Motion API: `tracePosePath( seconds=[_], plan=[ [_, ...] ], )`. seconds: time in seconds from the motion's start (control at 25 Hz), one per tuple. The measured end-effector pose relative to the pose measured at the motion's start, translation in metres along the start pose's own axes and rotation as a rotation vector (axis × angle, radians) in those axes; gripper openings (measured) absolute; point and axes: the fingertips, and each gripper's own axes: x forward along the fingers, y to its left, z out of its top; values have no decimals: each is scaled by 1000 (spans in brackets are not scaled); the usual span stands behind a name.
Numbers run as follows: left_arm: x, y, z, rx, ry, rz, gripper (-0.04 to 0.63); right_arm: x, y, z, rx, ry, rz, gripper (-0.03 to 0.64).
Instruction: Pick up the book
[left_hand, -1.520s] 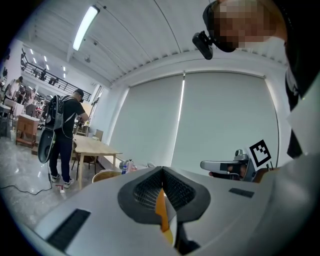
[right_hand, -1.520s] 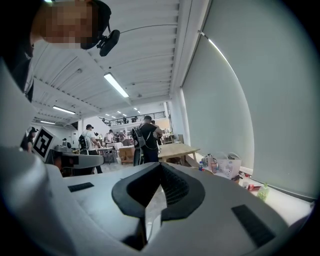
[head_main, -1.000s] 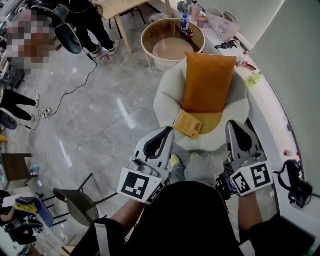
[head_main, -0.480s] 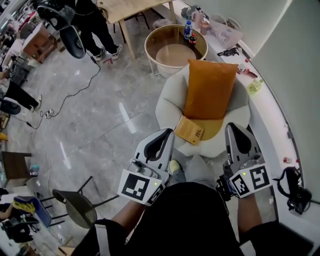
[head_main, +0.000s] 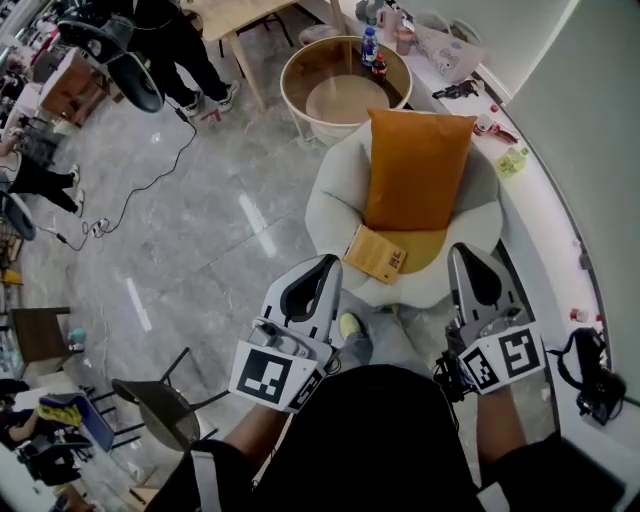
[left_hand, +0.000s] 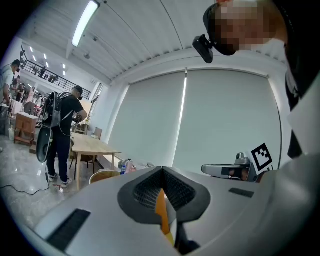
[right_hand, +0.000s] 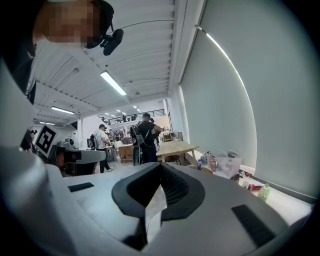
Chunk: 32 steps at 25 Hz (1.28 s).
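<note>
While the book (head_main: 376, 253) lies untouched on the pale armchair (head_main: 333, 197) at frame centre, my left tongs (head_main: 330, 265) and right tongs (head_main: 461, 252) hover below it, both closed on nothing; the reach, opening and grasp all remain.

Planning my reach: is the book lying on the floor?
No, the book lies on the seat of the armchair, at the lower edge of the orange cushion.
</note>
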Motion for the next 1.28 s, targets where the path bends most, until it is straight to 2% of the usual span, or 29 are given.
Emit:
tracePosePath(
  seconds=[0.2, 0.4, 0.88, 1.28],
  plan=[
    [21, -6, 1, 5, -16, 1, 5, 3, -18, -6, 23, 2, 14, 15],
    [38, -10, -4, 4, 21, 7, 5, 8, -34, -5, 32, 9, 26, 15],
    [84, -21, 4, 49, 42, 44, 5, 24, -88, 1, 62, -6, 68, 15],
    [104, -23, -2, 63, 62, 78, 5, 43, -115, -8, 78, -2, 118, 15]
  ],
)
